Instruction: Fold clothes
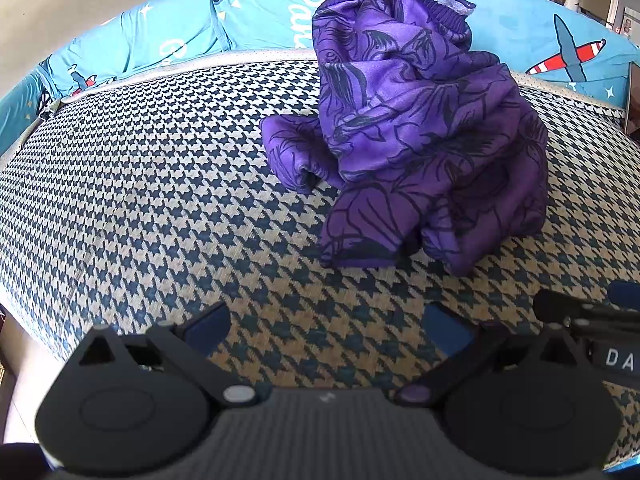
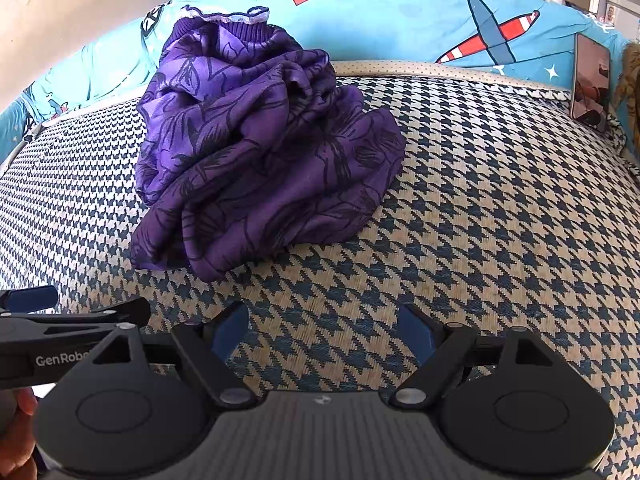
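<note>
purple garment point(image 1: 420, 132) lies crumpled on the houndstooth bed point(image 1: 160, 200), both grippers' fingers point(image 1: 208, 324) point(image 2: 232, 328) spread wide and empty.

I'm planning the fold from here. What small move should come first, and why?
Probably reach both open grippers, left and right, forward to the purple garment: it sits crumpled in a heap on the houndstooth mat, untouched, so it needs spreading flat first.

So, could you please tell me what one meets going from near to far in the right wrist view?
Open right gripper → houndstooth-patterned woven mat → crumpled purple floral garment → turquoise aeroplane-print bedding.
</note>
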